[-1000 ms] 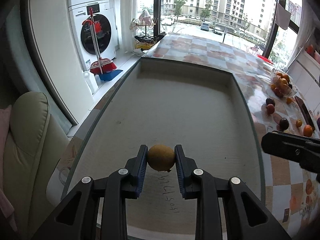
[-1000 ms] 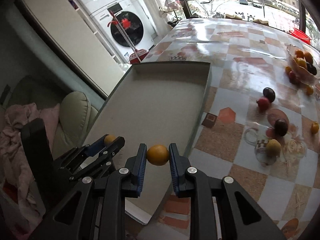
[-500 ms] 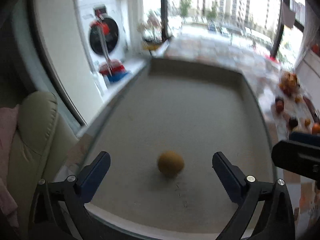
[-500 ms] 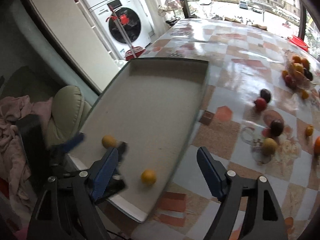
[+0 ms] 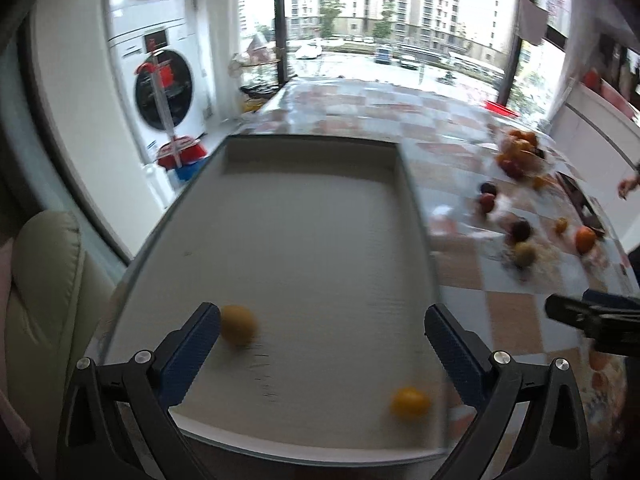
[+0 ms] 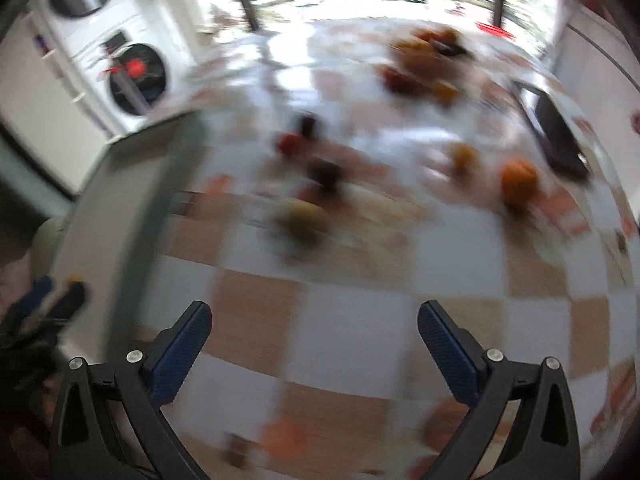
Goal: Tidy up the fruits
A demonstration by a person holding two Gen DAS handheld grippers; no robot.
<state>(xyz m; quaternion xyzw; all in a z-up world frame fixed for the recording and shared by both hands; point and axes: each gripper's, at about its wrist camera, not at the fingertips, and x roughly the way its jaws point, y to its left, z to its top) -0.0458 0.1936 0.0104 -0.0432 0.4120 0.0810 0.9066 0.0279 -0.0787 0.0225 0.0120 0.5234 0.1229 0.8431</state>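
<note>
Both my tongs, left tongs (image 5: 322, 330) and right tongs (image 6: 314, 330), are wide apart. The yellow fruit (image 5: 410, 401) could roll off the tray (image 5: 304, 240) edge.

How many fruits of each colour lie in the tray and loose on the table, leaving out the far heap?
Yellow fruits, in the tray: 2
Dark fruits, loose: 2
Red fruit, loose: 1
Yellow-green fruit, loose: 1
Orange fruits, loose: 2
Total: 8
The heap is too blurred to count.

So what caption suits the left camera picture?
Open hand-held gripper above a tray holding two yellow fruits.
</note>
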